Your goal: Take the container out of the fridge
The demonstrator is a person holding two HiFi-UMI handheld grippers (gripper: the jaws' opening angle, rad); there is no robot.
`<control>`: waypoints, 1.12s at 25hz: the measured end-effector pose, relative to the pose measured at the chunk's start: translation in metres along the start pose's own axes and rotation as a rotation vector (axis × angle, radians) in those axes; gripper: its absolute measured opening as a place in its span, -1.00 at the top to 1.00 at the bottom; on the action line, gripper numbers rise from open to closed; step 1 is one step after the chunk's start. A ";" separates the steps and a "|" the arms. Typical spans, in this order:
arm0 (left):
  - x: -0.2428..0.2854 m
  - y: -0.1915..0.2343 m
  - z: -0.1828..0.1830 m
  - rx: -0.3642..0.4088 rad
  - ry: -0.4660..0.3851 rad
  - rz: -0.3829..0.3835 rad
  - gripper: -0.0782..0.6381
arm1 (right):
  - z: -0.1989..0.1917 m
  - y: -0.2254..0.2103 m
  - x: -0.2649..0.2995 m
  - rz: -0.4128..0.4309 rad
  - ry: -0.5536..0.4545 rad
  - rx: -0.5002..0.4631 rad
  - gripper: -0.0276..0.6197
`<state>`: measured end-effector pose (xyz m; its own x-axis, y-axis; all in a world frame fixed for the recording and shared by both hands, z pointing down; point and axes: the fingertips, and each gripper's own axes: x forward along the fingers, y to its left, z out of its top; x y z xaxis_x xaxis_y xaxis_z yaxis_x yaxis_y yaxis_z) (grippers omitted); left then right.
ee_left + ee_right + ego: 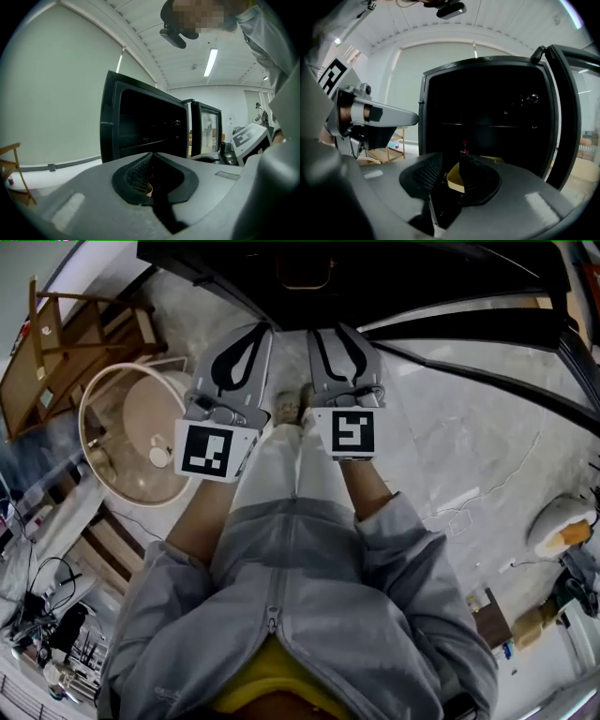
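Note:
A black fridge (pixel 487 117) stands in front of me with its glass door (pixel 574 117) swung open to the right and a dark interior. Low inside it, a tan-yellow container (pixel 456 180) shows through the gap between my right jaws, with a small red-capped bottle (pixel 464 150) behind it. My right gripper (pixel 452 164) is outside the fridge and pointed at the opening; its jaws stand slightly apart, holding nothing. My left gripper (pixel 151 158) has its jaws together and empty, aimed at the fridge's left side (pixel 140 136). In the head view, the left gripper (pixel 259 330) and right gripper (pixel 336 330) are side by side below the fridge top (pixel 309 268).
A round pale table (pixel 131 432) and a wooden chair (pixel 66 343) stand on the left. The floor (pixel 469 446) is marble, with cables and shoes (pixel 562 526) on the right. A second glass-door cabinet (pixel 208 129) stands beyond the fridge.

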<state>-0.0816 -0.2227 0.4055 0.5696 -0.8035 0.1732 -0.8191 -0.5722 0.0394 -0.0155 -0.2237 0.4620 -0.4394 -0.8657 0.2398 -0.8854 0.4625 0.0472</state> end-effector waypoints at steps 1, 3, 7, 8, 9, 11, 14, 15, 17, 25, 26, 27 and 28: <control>0.002 0.001 -0.005 0.000 0.001 -0.002 0.77 | -0.007 -0.002 0.004 -0.004 0.005 -0.004 0.57; 0.004 0.000 -0.015 0.005 0.008 -0.008 0.77 | -0.019 -0.005 0.010 -0.017 0.012 -0.005 0.53; 0.010 0.000 -0.036 0.010 0.013 -0.025 0.77 | -0.043 -0.010 0.024 -0.032 0.026 0.009 0.42; 0.012 0.000 -0.039 0.008 0.009 -0.030 0.77 | -0.048 -0.011 0.028 -0.034 0.030 0.014 0.38; 0.014 0.000 -0.043 0.007 0.004 -0.038 0.77 | -0.054 -0.012 0.032 -0.035 0.032 0.018 0.35; 0.018 -0.001 -0.050 0.008 -0.008 -0.057 0.77 | -0.065 -0.014 0.039 -0.045 0.036 0.027 0.32; 0.023 0.000 -0.061 -0.002 -0.007 -0.071 0.77 | -0.082 -0.016 0.050 -0.061 0.047 0.050 0.19; 0.025 0.001 -0.065 0.000 -0.004 -0.073 0.77 | -0.088 -0.015 0.055 -0.060 0.053 0.053 0.14; 0.029 0.004 -0.074 0.006 0.006 -0.077 0.77 | -0.100 -0.014 0.066 -0.055 0.070 0.055 0.04; 0.045 0.017 -0.101 0.030 0.050 -0.082 0.77 | -0.138 -0.014 0.105 -0.063 0.125 0.094 -0.27; 0.047 0.019 -0.103 0.032 0.054 -0.082 0.77 | -0.143 -0.015 0.109 -0.068 0.136 0.105 -0.30; 0.048 0.020 -0.105 0.031 0.056 -0.084 0.77 | -0.147 -0.016 0.113 -0.075 0.148 0.116 -0.33; 0.048 0.020 -0.107 0.031 0.057 -0.087 0.77 | -0.152 -0.018 0.116 -0.084 0.160 0.127 -0.35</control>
<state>-0.0780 -0.2557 0.5198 0.6327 -0.7406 0.2263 -0.7641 -0.6446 0.0264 -0.0278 -0.3030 0.6366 -0.3430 -0.8538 0.3917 -0.9342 0.3537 -0.0470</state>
